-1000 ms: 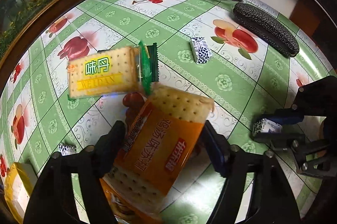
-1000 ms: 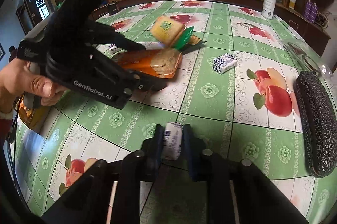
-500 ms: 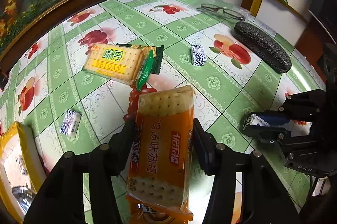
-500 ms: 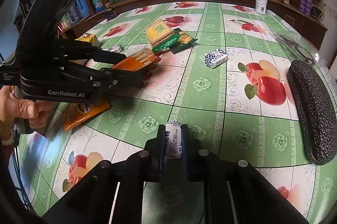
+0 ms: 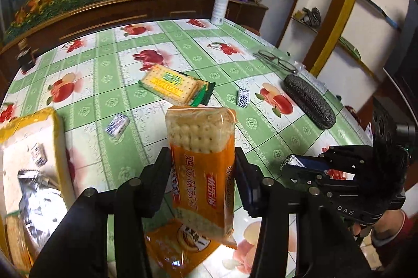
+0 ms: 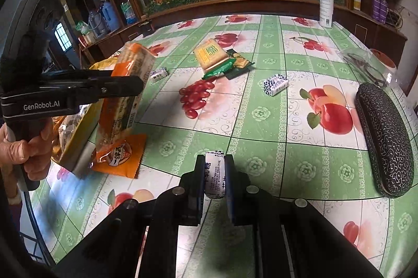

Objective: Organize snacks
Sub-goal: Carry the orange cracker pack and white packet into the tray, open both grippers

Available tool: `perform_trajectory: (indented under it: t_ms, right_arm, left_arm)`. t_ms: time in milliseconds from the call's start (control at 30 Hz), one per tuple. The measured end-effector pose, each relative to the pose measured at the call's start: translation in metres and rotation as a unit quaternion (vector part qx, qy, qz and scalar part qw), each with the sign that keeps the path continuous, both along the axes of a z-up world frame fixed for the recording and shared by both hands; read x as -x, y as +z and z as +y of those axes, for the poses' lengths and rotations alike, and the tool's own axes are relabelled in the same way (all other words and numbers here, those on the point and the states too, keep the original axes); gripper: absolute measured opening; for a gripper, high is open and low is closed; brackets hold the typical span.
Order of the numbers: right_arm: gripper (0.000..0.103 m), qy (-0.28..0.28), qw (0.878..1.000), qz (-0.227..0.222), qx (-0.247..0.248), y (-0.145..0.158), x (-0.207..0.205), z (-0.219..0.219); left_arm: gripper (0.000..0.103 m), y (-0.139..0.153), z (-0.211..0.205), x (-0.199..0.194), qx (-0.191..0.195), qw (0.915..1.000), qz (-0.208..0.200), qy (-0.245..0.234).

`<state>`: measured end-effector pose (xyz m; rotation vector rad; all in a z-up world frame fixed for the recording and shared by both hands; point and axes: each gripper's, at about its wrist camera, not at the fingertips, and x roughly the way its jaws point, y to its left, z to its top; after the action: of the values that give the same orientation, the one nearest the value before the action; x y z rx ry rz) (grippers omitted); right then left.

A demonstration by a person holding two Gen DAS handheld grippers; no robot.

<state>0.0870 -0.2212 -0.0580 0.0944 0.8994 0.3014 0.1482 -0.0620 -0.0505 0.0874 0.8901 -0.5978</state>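
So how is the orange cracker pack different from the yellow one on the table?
The orange cracker pack is held off the table in the left gripper; the yellow cracker pack lies flat on the tablecloth. Orange stands on end, yellow rests face up. Both show pale square crackers through clear wrap.

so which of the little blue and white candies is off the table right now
The candy clamped in the right gripper; the other two candies lie on the tablecloth.
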Motion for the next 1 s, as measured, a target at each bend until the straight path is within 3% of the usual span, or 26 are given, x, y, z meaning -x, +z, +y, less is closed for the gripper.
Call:
perform_trajectory:
  t_ms: [167,300,667,1000]
  right_arm:
    - [0.014,0.008,1.0,-0.011,-0.002,0.009,0.004,0.009]
    - [0.014,0.016,1.0,-0.017,-0.001,0.015,0.008,0.018]
    - [0.014,0.03,0.999,-0.023,0.001,0.022,0.012,0.032]
    - [0.014,0.036,0.999,-0.028,0.001,0.025,0.012,0.039]
  left_arm:
    - [0.04,0.003,0.015,0.012,0.004,0.9995,-0.01,0.03]
    - [0.023,0.006,0.027,0.021,0.015,0.9987,-0.013,0.046]
    - [0.017,-0.001,0.037,0.033,0.006,0.9982,-0.015,0.058]
    - [0.017,-0.009,0.03,0.049,-0.026,0.9974,-0.025,0.063]
